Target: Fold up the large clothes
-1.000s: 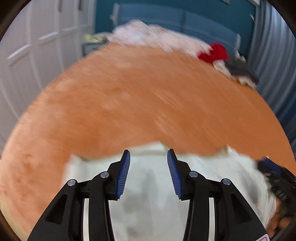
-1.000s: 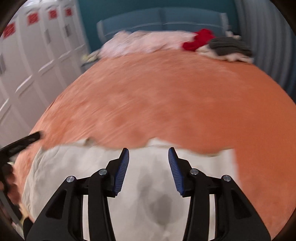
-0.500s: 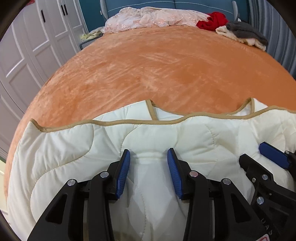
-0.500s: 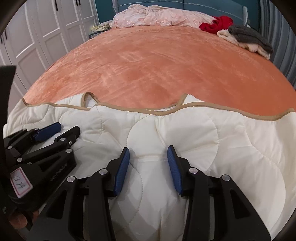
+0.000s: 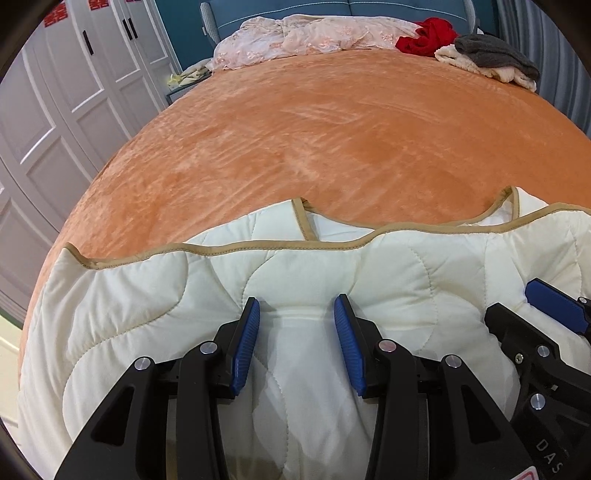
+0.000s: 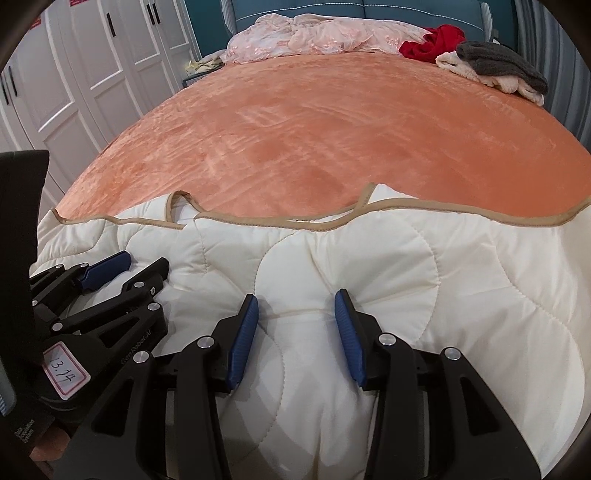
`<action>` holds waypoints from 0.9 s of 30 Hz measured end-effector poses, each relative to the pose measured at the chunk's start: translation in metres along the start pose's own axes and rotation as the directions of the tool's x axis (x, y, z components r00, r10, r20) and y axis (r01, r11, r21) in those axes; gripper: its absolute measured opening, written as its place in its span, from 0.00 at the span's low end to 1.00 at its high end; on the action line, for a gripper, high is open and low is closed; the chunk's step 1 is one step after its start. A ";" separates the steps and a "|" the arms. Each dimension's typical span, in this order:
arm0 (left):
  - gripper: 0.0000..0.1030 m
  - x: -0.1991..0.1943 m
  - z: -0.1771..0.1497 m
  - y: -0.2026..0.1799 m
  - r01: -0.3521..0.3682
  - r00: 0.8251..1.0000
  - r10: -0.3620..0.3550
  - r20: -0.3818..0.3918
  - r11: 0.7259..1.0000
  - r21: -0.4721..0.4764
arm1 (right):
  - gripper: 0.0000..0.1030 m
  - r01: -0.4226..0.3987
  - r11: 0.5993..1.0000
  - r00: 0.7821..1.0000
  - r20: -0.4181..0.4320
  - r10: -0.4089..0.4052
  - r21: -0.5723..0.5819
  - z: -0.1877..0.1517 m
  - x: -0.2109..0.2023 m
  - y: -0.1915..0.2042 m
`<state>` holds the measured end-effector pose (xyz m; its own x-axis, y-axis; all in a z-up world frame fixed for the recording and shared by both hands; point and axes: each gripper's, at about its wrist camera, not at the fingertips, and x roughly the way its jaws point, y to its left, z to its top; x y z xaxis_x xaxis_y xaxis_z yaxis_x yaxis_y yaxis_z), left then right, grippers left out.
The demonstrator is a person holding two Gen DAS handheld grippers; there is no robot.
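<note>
A cream quilted garment with tan trim (image 5: 369, 269) lies folded over at the near edge of the orange bed (image 5: 332, 140); it also shows in the right wrist view (image 6: 461, 266). My left gripper (image 5: 296, 306) is open, its blue pads pressed down on a bunched fold of the quilt. My right gripper (image 6: 296, 302) is open and rests on the quilt the same way. The right gripper shows at the right of the left wrist view (image 5: 546, 332), and the left gripper at the left of the right wrist view (image 6: 103, 277). The two grippers sit side by side.
A pink garment (image 5: 314, 37), a red one (image 5: 428, 35) and a grey and cream pile (image 5: 491, 59) lie at the bed's far end by the blue headboard (image 6: 332, 7). White wardrobe doors (image 5: 55, 110) stand on the left.
The quilt's top layer has been brought forward and laid flat on the bed. Both grippers have come down onto it and have settled; the motion blur is gone.
</note>
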<state>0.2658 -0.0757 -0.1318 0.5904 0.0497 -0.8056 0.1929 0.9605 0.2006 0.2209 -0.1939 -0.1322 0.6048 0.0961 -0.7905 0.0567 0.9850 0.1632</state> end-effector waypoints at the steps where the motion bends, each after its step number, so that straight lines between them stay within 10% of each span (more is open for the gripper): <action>1: 0.41 0.000 0.000 0.000 -0.001 1.000 0.001 0.000 1.000 0.001 | 0.40 -0.002 1.000 1.000 0.000 0.002 0.001 0.000 0.000 -0.001; 15: 0.42 -0.015 0.009 0.019 0.071 0.997 -0.073 -0.021 0.994 -0.085 | 0.41 -0.015 0.999 1.000 0.006 0.015 0.046 0.004 -0.015 -0.009; 20: 0.62 -0.065 -0.001 0.081 0.189 0.982 -0.186 0.033 0.947 -0.262 | 0.41 0.120 0.992 0.992 0.041 -0.122 0.036 -0.002 -0.069 -0.015; 27: 0.66 -0.112 -0.067 0.182 0.202 0.977 -0.214 0.023 0.877 -0.435 | 0.18 -0.012 0.999 1.000 0.006 0.011 0.053 -0.027 -0.114 0.019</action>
<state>0.1821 0.1119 -0.0429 0.5536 -0.1632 -0.8166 -0.0523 0.9719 -0.2297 0.1312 -0.1824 -0.0550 0.6103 0.1065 -0.7850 0.0915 0.9748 0.2034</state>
